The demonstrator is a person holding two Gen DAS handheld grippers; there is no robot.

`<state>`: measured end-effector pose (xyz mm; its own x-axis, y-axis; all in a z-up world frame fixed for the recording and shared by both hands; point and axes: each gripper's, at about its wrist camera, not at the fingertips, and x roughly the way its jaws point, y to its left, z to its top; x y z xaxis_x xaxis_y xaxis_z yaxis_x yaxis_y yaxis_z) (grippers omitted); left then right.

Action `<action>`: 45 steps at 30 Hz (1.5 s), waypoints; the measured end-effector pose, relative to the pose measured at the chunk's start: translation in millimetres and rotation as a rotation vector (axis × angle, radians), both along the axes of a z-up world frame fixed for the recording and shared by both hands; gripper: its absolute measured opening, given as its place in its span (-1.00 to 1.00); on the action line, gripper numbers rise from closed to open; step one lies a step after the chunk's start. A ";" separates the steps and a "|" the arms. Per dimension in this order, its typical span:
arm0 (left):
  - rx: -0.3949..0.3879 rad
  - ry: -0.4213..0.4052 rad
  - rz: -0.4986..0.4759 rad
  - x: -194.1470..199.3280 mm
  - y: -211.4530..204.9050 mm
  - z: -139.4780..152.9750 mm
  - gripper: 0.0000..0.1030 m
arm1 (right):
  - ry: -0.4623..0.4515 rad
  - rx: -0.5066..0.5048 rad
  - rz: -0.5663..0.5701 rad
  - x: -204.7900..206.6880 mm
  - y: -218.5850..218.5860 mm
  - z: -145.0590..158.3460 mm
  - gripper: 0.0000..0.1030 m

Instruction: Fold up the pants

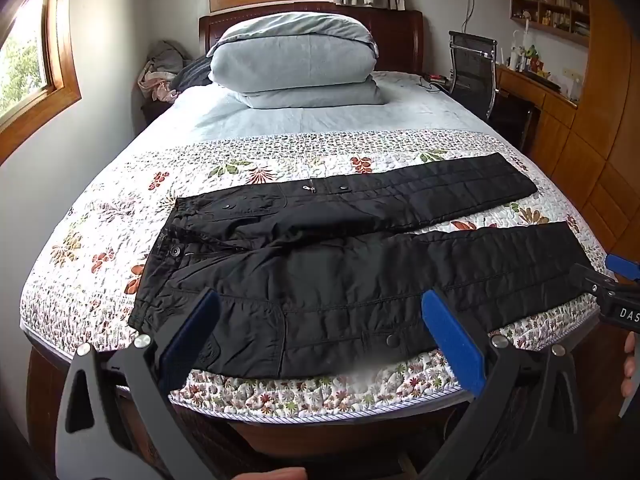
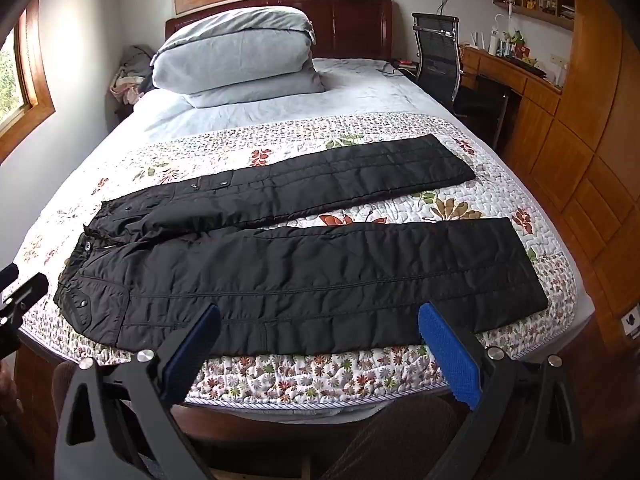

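Plainly, both pairs of fingers stand spread wide with nothing between them. The left gripper (image 1: pixel 320 336) hovers above the near edge of the bed, its blue-padded fingers (image 1: pixel 454 336) framing the hip and thigh of the near trouser leg without touching the cloth. The right gripper (image 2: pixel 320 344) hangs likewise over the near edge, further along toward the leg ends, its fingers (image 2: pixel 448 354) apart and clear of the fabric; its tip also shows at the right edge of the left view.

Between and beyond them lie the pants (image 1: pixel 320 256), black and padded, spread flat on the flowered quilt (image 1: pixel 100 248) with the waistband to the left and the two legs running right, parted in a narrow V. Further back on the bed (image 2: pixel 380 92) sits a folded pale-blue duvet (image 1: pixel 296 60) against the wooden headboard (image 1: pixel 400 28).
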<state>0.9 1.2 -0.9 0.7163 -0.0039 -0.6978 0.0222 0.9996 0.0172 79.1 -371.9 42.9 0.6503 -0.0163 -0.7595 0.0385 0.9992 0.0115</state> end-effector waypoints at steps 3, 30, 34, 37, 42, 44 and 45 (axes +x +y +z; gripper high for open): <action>0.001 0.000 0.000 -0.2 -0.4 0.1 0.95 | 0.000 0.000 0.000 0.0 0.3 -0.5 0.94; 0.005 0.003 0.000 1.9 1.7 -2.1 0.95 | 0.009 0.000 -0.002 2.2 0.6 -6.8 0.94; 0.007 0.006 0.001 3.5 2.3 -2.2 0.95 | 0.011 -0.001 -0.002 2.3 0.7 -7.6 0.94; 0.007 0.005 0.001 3.7 2.5 -2.2 0.95 | 0.013 -0.001 -0.003 2.8 1.3 -8.7 0.94; 0.007 0.007 0.000 4.0 2.3 -2.6 0.95 | 0.016 -0.002 -0.002 3.3 1.9 -10.2 0.94; 0.008 0.007 0.000 4.0 2.3 -2.7 0.95 | 0.017 -0.002 -0.001 3.6 1.8 -10.1 0.94; 0.008 0.007 0.001 3.9 2.5 -2.7 0.95 | 0.018 -0.002 -0.001 3.8 2.0 -10.6 0.94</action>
<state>4.9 3.6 -3.6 0.7116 0.0020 -0.7026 0.0217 0.9995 0.0249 82.9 -369.9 32.3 0.6365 -0.0186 -0.7710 0.0400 0.9992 0.0089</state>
